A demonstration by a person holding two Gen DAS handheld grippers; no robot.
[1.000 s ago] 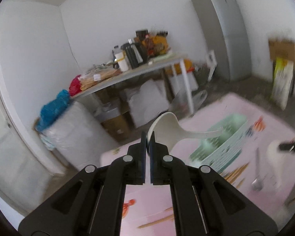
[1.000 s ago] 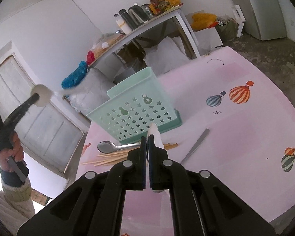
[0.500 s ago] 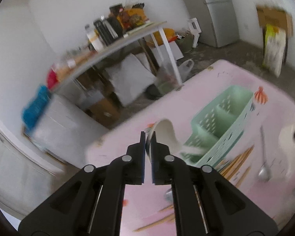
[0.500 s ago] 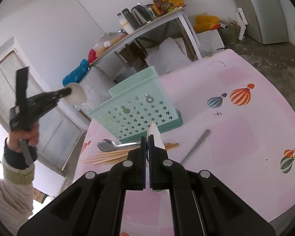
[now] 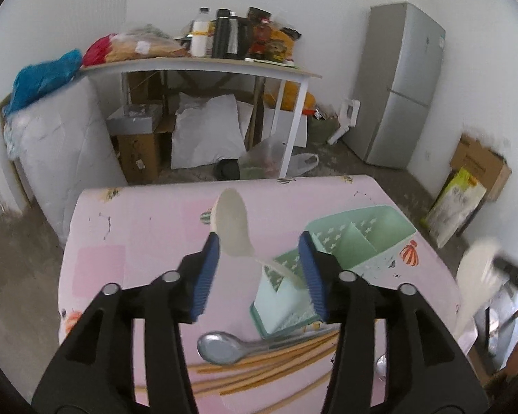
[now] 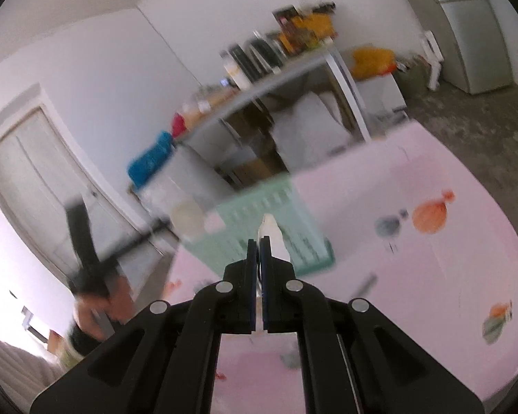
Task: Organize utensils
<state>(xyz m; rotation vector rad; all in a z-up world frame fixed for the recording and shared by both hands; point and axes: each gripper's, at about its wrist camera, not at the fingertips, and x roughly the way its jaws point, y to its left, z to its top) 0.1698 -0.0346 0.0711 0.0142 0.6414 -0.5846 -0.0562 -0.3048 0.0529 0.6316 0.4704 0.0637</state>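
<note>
Left wrist view: your left tongs [image 5: 259, 269] are spread, the white spoon [image 5: 233, 224] tipping handle-first into the green caddy [image 5: 362, 238] on the desk [image 5: 138, 234]. Back straight off. Your right tongs [image 6: 258, 241] pinch a second white spoon [image 6: 274, 238]; lower it upright.

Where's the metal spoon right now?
In the left wrist view, the metal spoon lies low and central on the pink table, beside the chopsticks, just before the green basket.

White spoon [image 5: 232, 222] (bowl up) over caddy [image 5: 348, 241]
</note>
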